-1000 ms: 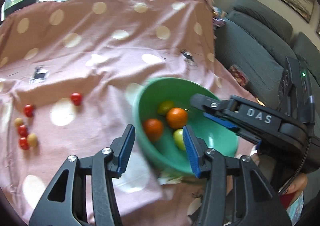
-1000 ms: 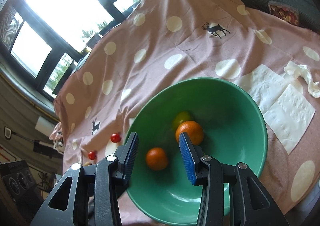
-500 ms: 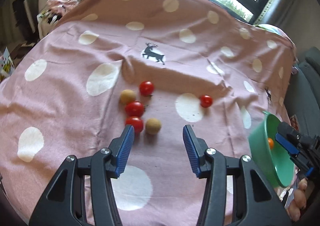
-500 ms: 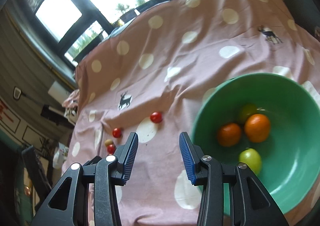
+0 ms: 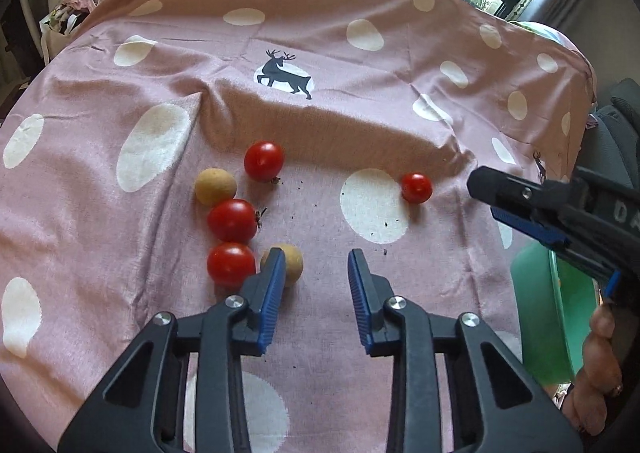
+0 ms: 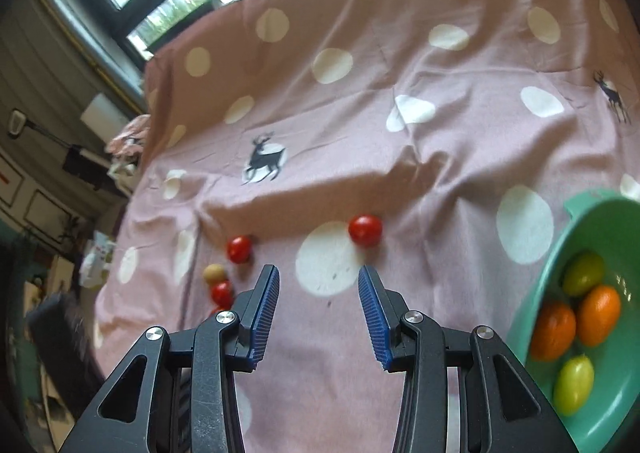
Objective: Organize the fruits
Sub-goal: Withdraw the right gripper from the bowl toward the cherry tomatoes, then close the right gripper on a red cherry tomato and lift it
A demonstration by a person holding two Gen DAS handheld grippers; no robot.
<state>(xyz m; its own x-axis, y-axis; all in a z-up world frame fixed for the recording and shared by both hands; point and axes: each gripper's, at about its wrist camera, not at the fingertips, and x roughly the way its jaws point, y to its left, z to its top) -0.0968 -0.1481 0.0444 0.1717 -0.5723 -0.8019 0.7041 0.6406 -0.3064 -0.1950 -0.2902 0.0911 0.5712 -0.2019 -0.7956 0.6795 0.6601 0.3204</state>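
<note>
Three red tomatoes [image 5: 233,220] and two tan round fruits [image 5: 215,186] lie clustered on the pink dotted cloth [image 5: 360,125]. A lone red tomato [image 5: 417,187] lies to their right and also shows in the right wrist view [image 6: 365,230]. My left gripper [image 5: 316,265] is open and empty, its left finger just in front of the nearer tan fruit [image 5: 291,259]. My right gripper [image 6: 318,285] is open and empty, short of the lone tomato. The green bowl [image 6: 576,213] at right holds two orange and two yellow-green fruits.
The cloth has a raised fold [image 5: 340,121] behind the fruits. The right gripper body [image 5: 560,217] and a hand [image 5: 600,365] show at the right of the left wrist view, above the bowl [image 5: 536,317]. Room clutter [image 6: 80,173] lies beyond the left edge.
Both grippers swung left, away from the bowl, toward the loose fruits on the cloth. The left gripper has come closer to the cluster. Both stayed open.
</note>
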